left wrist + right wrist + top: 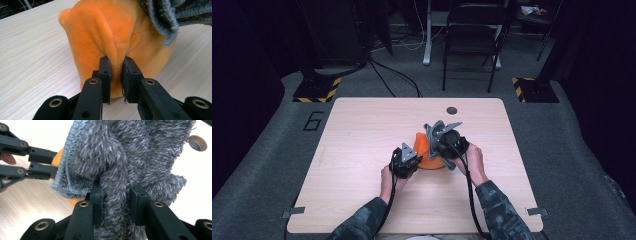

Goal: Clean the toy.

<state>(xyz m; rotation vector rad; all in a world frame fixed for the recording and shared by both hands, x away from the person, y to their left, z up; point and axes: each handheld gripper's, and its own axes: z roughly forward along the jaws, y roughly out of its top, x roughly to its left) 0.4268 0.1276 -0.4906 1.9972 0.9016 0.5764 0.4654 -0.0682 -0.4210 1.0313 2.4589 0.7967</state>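
An orange plush piece [423, 150] lies at the middle of the wooden table [362, 130]. My left gripper [117, 72] comes at it from the left and is shut on a raised fold of the orange plush [100, 32]. A grey fuzzy cloth [125, 150] hangs over the orange piece's right side, with its hemmed edge [165, 17] drooping over the top. My right gripper [117, 195] is shut on a thick bunch of this grey cloth. In the right gripper view the left gripper [50, 163] reaches in from the left, beside a sliver of orange [75, 201].
A round cable hole [452, 110] sits in the table beyond the plush. A folding chair [472, 35] and a stand base with yellow-black tape [317, 90] are on the floor behind the table.
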